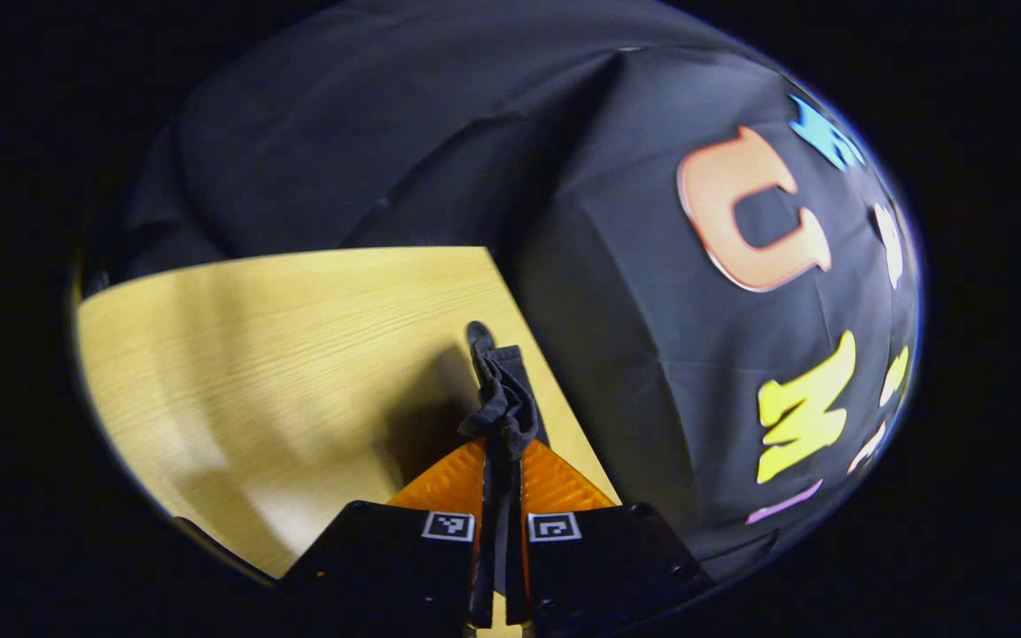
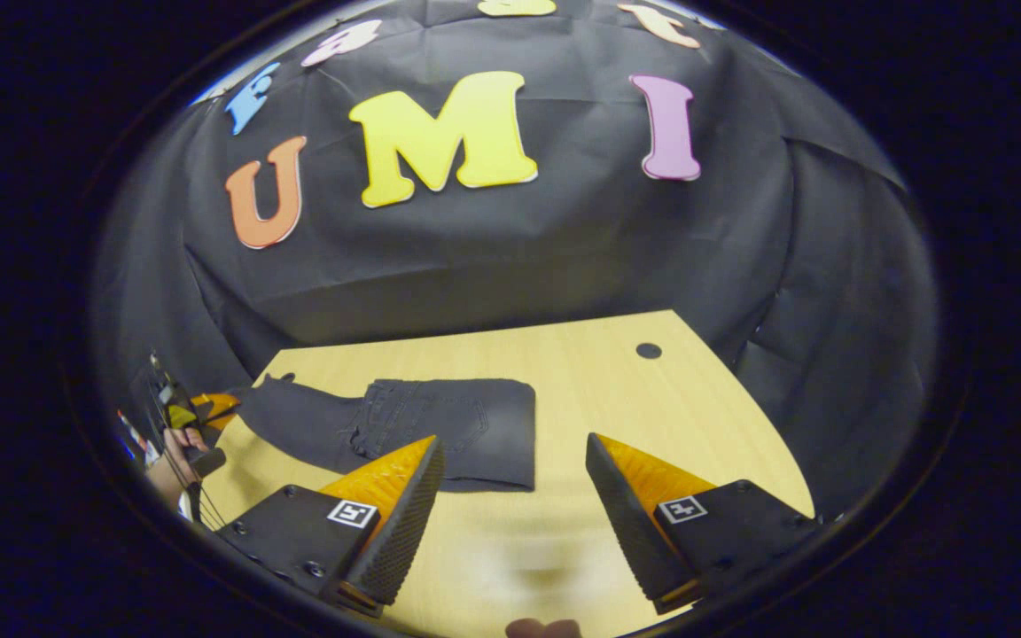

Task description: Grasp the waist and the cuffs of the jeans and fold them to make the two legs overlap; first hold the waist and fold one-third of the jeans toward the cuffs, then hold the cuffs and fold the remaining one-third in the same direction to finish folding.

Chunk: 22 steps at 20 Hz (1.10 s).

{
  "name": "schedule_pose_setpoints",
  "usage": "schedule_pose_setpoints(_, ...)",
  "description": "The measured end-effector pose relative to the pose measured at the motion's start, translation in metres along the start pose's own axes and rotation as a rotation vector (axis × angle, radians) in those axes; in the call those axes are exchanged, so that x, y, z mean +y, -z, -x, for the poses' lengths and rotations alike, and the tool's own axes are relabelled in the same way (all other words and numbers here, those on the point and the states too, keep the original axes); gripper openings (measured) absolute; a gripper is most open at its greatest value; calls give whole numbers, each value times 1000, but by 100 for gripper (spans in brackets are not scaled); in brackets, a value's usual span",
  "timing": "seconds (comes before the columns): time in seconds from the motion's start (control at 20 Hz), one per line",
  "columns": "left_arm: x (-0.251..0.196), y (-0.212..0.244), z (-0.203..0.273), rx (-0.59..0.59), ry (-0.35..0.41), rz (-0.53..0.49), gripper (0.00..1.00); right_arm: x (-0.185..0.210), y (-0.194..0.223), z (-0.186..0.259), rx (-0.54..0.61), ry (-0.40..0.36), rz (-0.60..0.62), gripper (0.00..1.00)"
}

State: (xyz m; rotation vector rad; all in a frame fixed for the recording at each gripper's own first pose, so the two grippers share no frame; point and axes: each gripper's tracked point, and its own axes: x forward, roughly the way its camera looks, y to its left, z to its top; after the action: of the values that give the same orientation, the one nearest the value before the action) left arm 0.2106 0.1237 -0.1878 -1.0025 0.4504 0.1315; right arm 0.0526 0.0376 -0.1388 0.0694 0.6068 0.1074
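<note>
The dark grey jeans (image 2: 453, 430) lie on the wooden table (image 2: 617, 390), the waist part with a pocket folded over at the right and the legs stretching left. In the right gripper view, my right gripper (image 2: 515, 441) hovers open just before the folded end, nothing between its fingers. At the far left of that view, the left gripper (image 2: 200, 406), held by a hand (image 2: 169, 461), is at the cuff end. In the left gripper view, my left gripper (image 1: 503, 461) is shut on a bunched strip of the jeans' cuff (image 1: 502, 403), lifted above the table (image 1: 253, 354).
A small round hole (image 2: 649, 350) sits in the tabletop near its far right corner. The booth's black cloth wall (image 2: 510, 257) stands close behind the table and along its side (image 1: 635, 354). Bare wood lies right of the jeans.
</note>
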Motion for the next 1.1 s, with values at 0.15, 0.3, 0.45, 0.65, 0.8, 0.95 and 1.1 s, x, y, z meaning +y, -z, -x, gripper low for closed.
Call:
schedule_pose_setpoints(0.15,-67,6,17,-29,66,-158,7,4,-3,12,-38,-27,40,99)
schedule_pose_setpoints(0.3,-134,32,28,-44,137,-287,7,-1,0,29,-56,-41,57,99)
schedule_pose_setpoints(0.45,-200,75,28,-51,213,-448,7,-18,-3,42,-77,-24,38,99)
schedule_pose_setpoints(0.65,-255,164,18,25,297,-569,7,-65,3,58,-92,55,12,99)
schedule_pose_setpoints(0.8,-269,229,9,76,337,-669,7,-100,13,71,-80,115,-23,99)
schedule_pose_setpoints(0.95,-258,293,-7,149,342,-771,7,-135,30,78,-47,175,-36,99)
schedule_pose_setpoints(1.1,-235,352,-21,233,301,-832,7,-161,41,81,-18,211,-73,94)
